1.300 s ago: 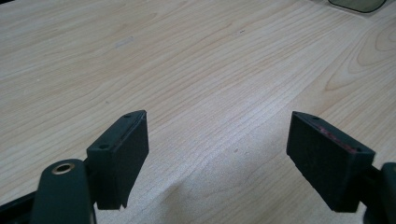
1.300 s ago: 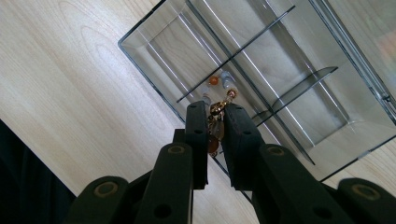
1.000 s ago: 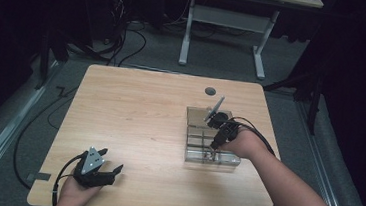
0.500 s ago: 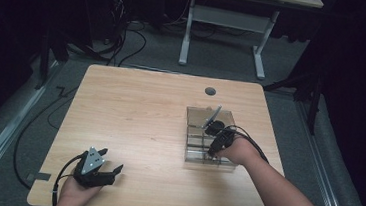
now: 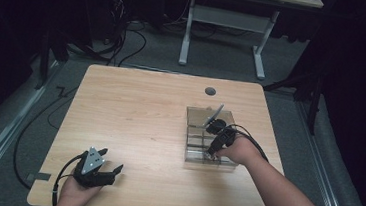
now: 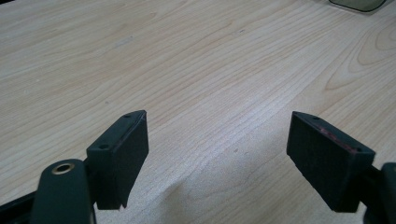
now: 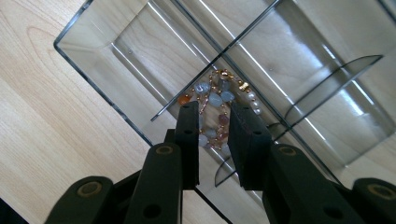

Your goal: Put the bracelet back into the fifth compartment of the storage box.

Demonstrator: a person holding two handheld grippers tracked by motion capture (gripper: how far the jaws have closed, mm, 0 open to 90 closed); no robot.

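A clear plastic organizer box (image 5: 198, 115) with dividers sits on the right half of the wooden table (image 5: 140, 109), its lid (image 5: 215, 113) tilted up at the far side. A beaded bracelet (image 7: 215, 91) of grey, orange, pearl and gold beads lies in a near compartment of the box (image 7: 107, 51). My right gripper (image 7: 212, 108) reaches down into that compartment, its jaws closed narrowly on strands of the bracelet. From above, the right gripper (image 5: 210, 154) is at the box's near edge. My left gripper (image 5: 112, 159) rests open near the table's front left corner, and between its jaws is bare wood (image 6: 217, 126).
A round cable grommet (image 5: 210, 91) is set in the table's far edge. Cables and a white desk frame (image 5: 226, 21) are on the floor beyond. A dark object edge (image 6: 357, 3) shows at the top right of the left gripper view.
My right gripper has moved from the far part of the box toward its near compartment and dipped lower. The left gripper has stayed where it was.
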